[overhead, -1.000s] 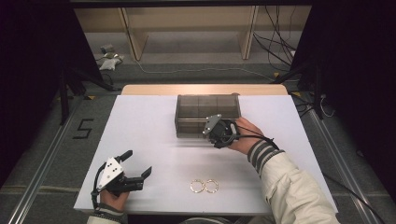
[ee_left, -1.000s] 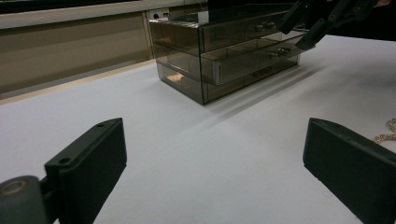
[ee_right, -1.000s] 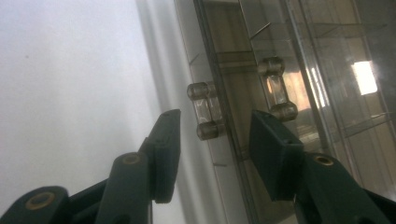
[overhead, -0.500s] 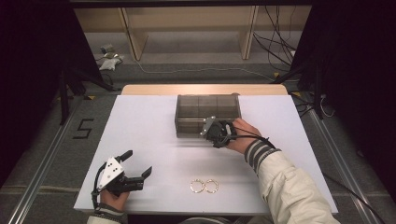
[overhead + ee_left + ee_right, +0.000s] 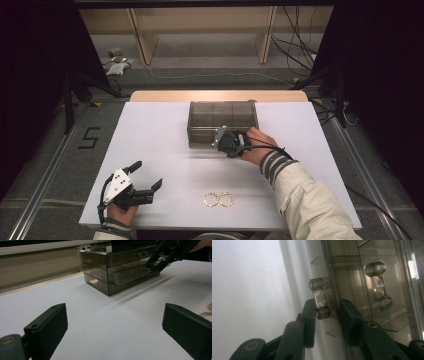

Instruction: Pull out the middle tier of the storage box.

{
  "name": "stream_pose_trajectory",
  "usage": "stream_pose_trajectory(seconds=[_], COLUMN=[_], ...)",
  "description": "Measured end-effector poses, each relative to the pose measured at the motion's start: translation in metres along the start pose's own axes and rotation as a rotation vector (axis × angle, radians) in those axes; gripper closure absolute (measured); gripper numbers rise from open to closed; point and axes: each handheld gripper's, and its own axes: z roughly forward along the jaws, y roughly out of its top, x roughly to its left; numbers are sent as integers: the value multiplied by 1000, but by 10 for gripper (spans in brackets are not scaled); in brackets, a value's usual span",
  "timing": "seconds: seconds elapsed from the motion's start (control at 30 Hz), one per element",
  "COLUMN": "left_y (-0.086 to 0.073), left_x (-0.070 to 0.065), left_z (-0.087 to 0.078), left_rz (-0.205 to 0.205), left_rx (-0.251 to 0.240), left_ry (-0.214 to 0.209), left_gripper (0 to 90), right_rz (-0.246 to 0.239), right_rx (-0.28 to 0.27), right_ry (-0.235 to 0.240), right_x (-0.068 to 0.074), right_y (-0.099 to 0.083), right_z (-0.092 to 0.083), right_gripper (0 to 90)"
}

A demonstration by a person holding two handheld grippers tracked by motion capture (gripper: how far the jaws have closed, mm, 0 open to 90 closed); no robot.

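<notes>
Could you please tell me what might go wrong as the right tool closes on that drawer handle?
The right tool has just been closing around the drawer handle, gripping only its lower end, so it may slip off. The clear drawer box sits loose on the table; a pull might drag the whole box toward the bracelets.

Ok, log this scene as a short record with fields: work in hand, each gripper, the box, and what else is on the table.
work: taking hold of a drawer handle on the smoky clear drawer box
right gripper: at the box front, jaws around the handle's lower end; they have just been closing; one pad touches it, the other looks just short
left gripper: jaws wide open, nothing between them, low at the near left of the table
drawer: slightly pulled out
also: two gold rings side by side at the near edge
</notes>
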Motion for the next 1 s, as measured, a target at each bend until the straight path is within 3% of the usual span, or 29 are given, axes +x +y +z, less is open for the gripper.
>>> stream_pose_trajectory(seconds=[0.57, 1.0], left_y=[0, 0], left_x=[0, 0], left_z=[0, 0], left_rz=[3, 5], left_rx=[2, 3], left_ry=[-3, -3], left_gripper=[58, 58], right_rz=[3, -1], right_rx=[-10, -13], right_ry=[87, 102], right_x=[9, 19], right_y=[-1, -4], right_z=[-19, -20], right_gripper=[688, 693])
